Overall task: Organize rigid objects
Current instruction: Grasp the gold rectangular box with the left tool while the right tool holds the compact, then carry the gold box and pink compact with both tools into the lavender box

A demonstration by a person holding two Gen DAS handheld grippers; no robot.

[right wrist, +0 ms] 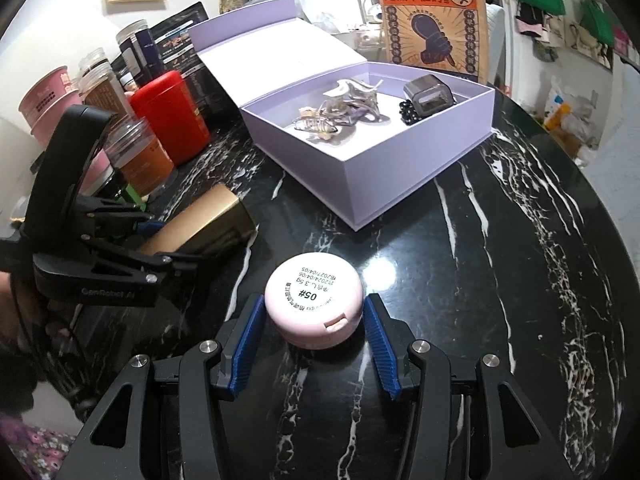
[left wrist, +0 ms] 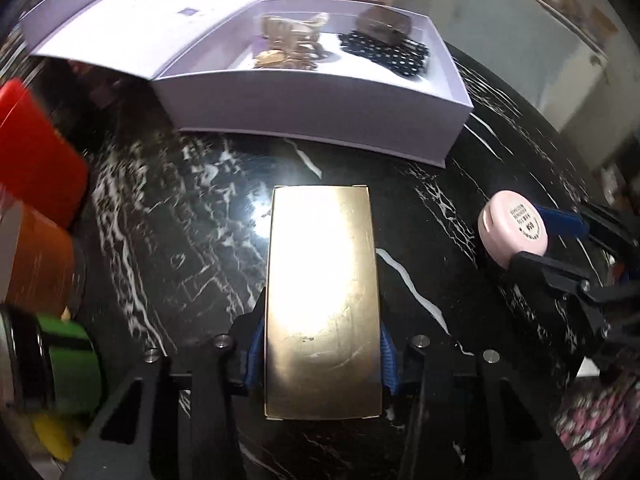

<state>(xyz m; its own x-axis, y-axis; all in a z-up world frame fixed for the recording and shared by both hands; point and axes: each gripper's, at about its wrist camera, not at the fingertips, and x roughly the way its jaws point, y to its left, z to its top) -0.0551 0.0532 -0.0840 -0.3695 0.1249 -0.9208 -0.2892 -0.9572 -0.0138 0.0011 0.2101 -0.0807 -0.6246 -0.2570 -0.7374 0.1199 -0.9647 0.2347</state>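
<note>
1. Black white-veined marble counter [right wrist: 500, 280]: carries everything listed.
2. Open lilac cardboard box [right wrist: 400, 176]: far side of counter, already holding hair clips and a dark case; judged destination.
3. Gold rectangular carton [left wrist: 324, 300]: clamped between the left gripper [left wrist: 322, 354] fingers, near the box. Lift clear of the wall before lowering inside.
4. Pink round plastic compact [right wrist: 314, 306]: on the counter; right gripper [right wrist: 314, 344] fingers sit beside it, contact unclear. Grip squarely across its width.
</note>
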